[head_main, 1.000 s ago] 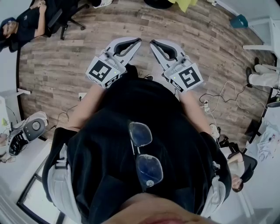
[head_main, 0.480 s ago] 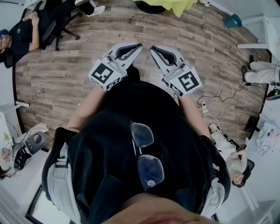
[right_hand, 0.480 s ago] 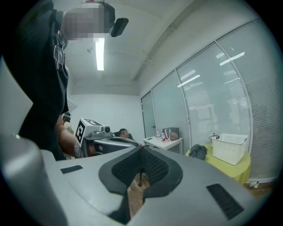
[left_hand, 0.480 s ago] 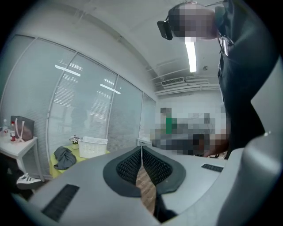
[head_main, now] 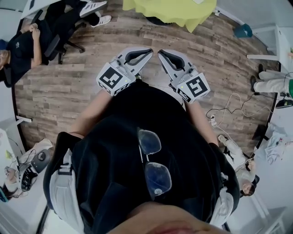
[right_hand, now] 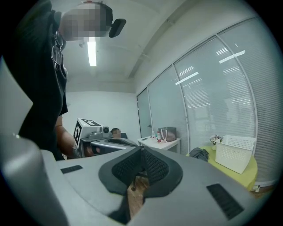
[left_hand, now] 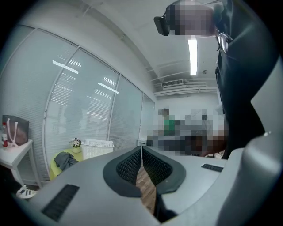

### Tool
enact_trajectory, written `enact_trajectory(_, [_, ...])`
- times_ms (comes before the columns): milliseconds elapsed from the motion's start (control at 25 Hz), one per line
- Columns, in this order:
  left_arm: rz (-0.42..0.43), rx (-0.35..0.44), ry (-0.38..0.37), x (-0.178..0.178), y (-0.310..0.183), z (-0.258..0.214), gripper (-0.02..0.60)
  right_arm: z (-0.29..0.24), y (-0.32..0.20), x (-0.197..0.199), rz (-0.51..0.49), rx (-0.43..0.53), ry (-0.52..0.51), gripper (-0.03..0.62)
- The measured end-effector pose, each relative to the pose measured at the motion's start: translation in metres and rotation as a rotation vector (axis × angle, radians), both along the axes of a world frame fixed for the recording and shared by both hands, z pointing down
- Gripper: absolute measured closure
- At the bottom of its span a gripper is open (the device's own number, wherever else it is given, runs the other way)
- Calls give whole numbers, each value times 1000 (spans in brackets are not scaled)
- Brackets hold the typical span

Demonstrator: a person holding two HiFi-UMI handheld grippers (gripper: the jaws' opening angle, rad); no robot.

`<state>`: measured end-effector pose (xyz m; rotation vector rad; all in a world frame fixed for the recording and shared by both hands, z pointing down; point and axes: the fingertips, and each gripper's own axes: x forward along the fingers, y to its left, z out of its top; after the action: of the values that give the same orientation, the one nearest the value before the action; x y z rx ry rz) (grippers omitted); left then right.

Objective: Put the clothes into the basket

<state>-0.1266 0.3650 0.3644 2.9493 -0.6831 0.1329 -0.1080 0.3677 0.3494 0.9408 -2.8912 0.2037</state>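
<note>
Both grippers are held side by side in front of the person's chest, above the wooden floor. My left gripper is shut with nothing between its pads. My right gripper is shut and empty too. Ahead stands a yellow-green table. On it a white slotted basket stands beside a dark grey garment. Basket and garment are out of the head view.
A person sits in an office chair at the upper left. Cables and a power strip lie on the floor to the right, near another person's legs. A white side table with a bag stands by the glass wall.
The yellow-green table has come further into the head view at the top, and the seated person has slid lower left. Both grippers stay shut, side by side.
</note>
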Motion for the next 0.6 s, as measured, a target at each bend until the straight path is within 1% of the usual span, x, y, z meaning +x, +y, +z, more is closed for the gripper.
enact_trajectory(160, [5,6,-3,-21,-27,3,565,-2,-27,-17,14,4,11,559])
enact_trajectory(320, [-13,3,6,-38,-53,4,565,0,-50,-27,20,-2,23,559])
enact_trajectory(600, [-50,-10,8,-45,-90,9,565,7,-90,-26,6,-19,24,559])
